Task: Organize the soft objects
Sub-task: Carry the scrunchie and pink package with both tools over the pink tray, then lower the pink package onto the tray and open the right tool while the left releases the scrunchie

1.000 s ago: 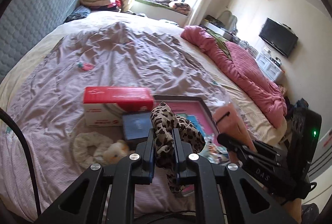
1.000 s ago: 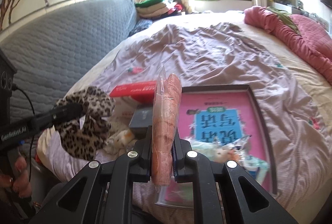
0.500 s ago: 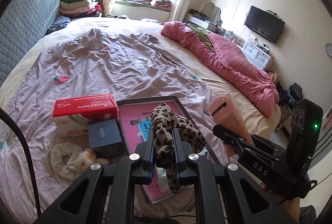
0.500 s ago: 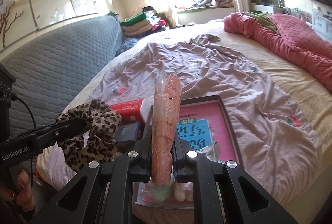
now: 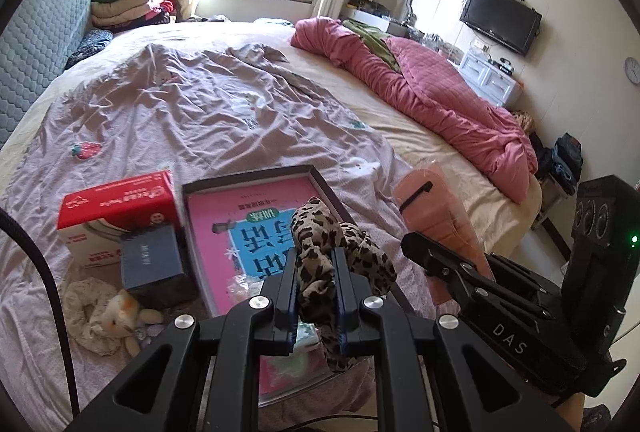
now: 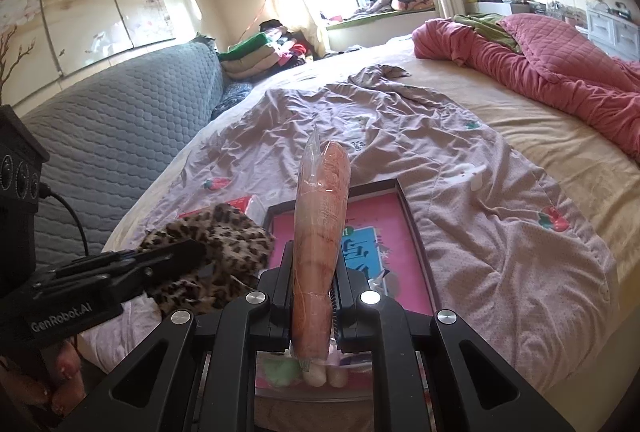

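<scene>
At the far left on the bed (image 5: 420,135), a pale scrunchie (image 5: 86,306) and a small plush toy (image 5: 120,314) lie on the lilac sheet (image 5: 180,119). Just behind them stands a red-and-white box (image 5: 116,209) with a dark blue box (image 5: 154,266) leaning against its front. Next comes the tray (image 5: 320,179), dark-rimmed, with a pink and blue book (image 5: 248,228) lying flat in it and some small packets at its near end.

My left gripper (image 5: 314,292) hangs over the near part of the tray, its fingers (image 5: 286,288) narrow and pinched on a leopard scrunchie (image 5: 340,252), which bunches up above them and droops below.

To the right, my right gripper (image 6: 314,288) has its fingers (image 6: 344,284) clamped tight on an orange cloth (image 6: 320,232) wrapped in clear plastic, standing upright between them above the tray's near edge. The two grippers sit just beside each other, each held item off the bed.

Further right, a pink quilt (image 5: 432,91) lies bunched along the bed's far side.
</scene>
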Tool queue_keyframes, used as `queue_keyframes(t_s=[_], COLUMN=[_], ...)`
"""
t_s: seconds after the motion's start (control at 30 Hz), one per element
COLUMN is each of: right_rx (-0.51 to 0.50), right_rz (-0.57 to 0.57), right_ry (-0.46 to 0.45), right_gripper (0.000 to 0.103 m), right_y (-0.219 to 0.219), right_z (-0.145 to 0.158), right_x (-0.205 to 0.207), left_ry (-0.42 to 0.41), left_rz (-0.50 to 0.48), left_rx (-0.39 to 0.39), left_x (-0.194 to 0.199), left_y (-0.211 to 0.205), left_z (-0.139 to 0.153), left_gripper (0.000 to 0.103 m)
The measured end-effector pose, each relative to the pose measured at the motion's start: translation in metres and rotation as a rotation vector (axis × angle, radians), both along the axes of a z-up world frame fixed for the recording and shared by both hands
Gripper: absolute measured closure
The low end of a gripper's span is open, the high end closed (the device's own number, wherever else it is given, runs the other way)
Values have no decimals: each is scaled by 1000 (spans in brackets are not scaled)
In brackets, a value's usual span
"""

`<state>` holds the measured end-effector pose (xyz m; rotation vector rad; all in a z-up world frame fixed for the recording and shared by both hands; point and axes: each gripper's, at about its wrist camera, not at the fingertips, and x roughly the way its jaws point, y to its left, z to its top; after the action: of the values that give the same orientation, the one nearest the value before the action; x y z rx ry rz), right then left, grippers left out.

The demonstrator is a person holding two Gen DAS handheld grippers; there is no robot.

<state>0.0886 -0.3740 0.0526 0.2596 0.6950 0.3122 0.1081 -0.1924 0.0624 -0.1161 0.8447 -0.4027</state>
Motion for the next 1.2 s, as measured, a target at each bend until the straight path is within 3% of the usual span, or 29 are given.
queue_keyframes(t_s=[0.53, 1.2], right_rx=[-23, -105], right_rz=[-39, -44], right_ry=[81, 227], right_gripper=[89, 86], right_y=[-22, -22], right_z=[-42, -105], right_x=[23, 60], left_ry=[109, 194], left_rz=[-54, -74], left_rx=[42, 66], left_x=[25, 46], left_y=[-35, -45], left_z=[-54, -92], left_gripper=[89, 88])
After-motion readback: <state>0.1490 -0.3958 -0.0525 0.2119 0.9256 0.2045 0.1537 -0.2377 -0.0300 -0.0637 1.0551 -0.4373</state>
